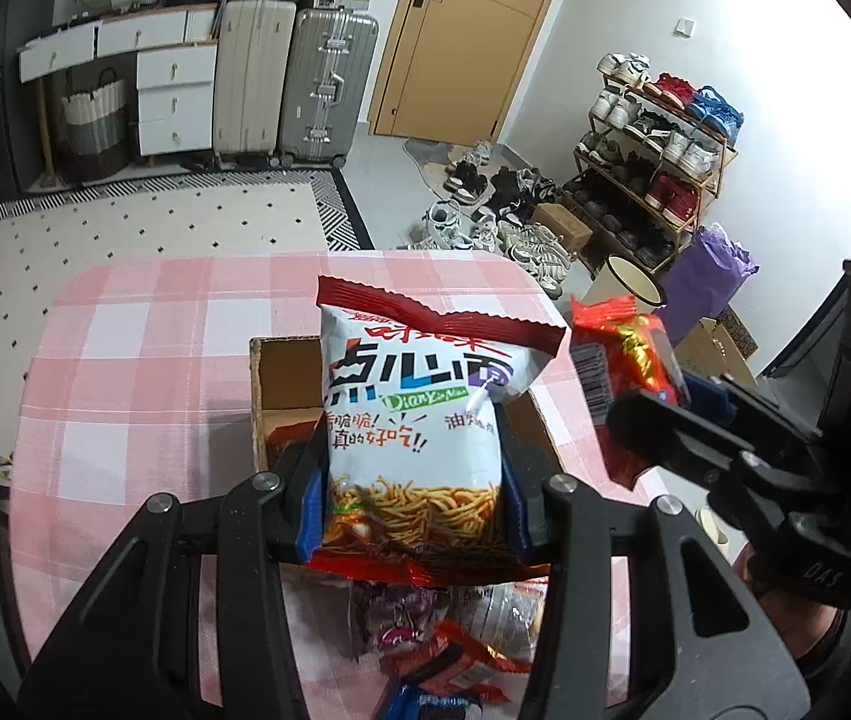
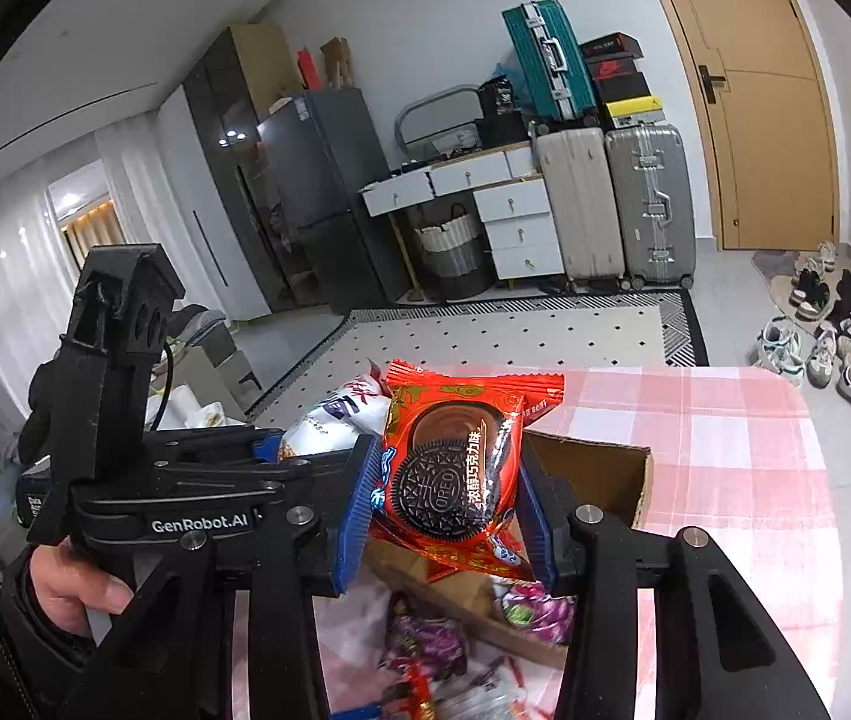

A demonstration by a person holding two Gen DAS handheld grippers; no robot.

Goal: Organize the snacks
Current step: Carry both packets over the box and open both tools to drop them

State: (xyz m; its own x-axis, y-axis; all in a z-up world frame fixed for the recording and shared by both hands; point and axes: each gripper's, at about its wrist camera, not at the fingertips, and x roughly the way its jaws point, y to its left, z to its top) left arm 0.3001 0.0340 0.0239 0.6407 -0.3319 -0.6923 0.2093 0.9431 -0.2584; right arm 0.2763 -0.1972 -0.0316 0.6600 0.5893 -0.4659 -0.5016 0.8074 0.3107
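Observation:
My left gripper is shut on a white and red noodle-snack bag and holds it upright over the open cardboard box on the pink checked tablecloth. My right gripper is shut on a red Oreo packet, held above the box's right side. The Oreo packet and right gripper also show at the right of the left wrist view. The noodle bag and left gripper body show at the left of the right wrist view.
Loose snack packets lie on the cloth near me, also seen under the right gripper. Beyond the table are a patterned rug, suitcases, a shoe rack and shoes on the floor.

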